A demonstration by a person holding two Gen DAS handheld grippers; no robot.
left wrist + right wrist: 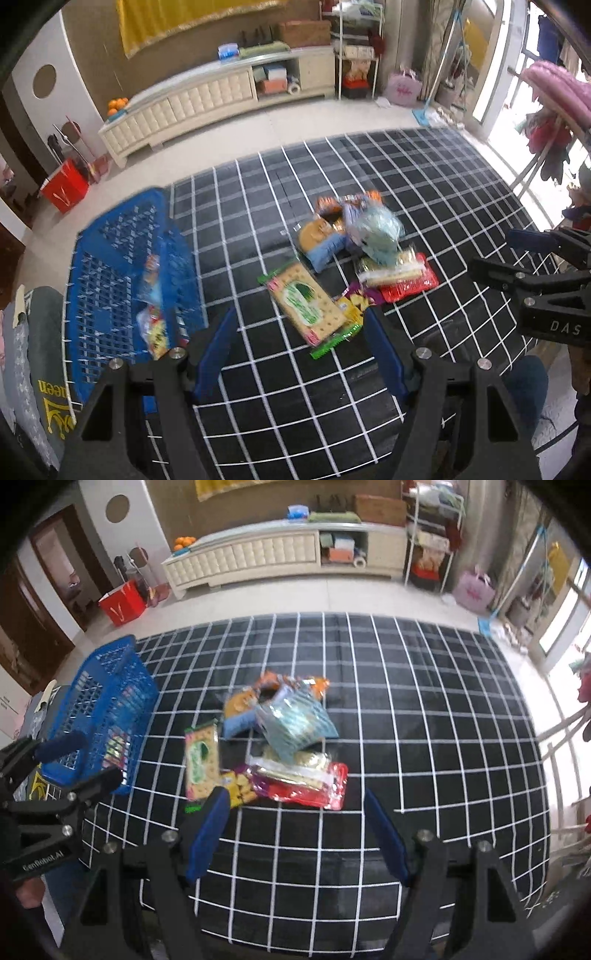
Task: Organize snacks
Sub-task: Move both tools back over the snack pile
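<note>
A pile of snack packs lies mid-table on the black grid cloth [424, 192]. It includes a green-and-pink cracker pack [306, 299] [201, 760], a red pack [410, 282] [314, 786], a pale blue bag [380, 232] [295, 720], a blue-and-orange pack [319, 240] and a small yellow-purple pack [240, 790]. A blue plastic basket [110, 258] [103, 701] stands at the left edge with a few packs [155, 325] inside. My left gripper [301, 350] hovers open just short of the cracker pack, touching nothing. My right gripper [295, 830] hovers open in front of the red pack.
Each gripper shows at the side of the other's view: the right gripper [498, 254], the left gripper [85, 760] near the basket. Beyond the table are a cream cabinet [277, 554], a red box [123, 603] on the floor and hanging clothes [554, 110] at right.
</note>
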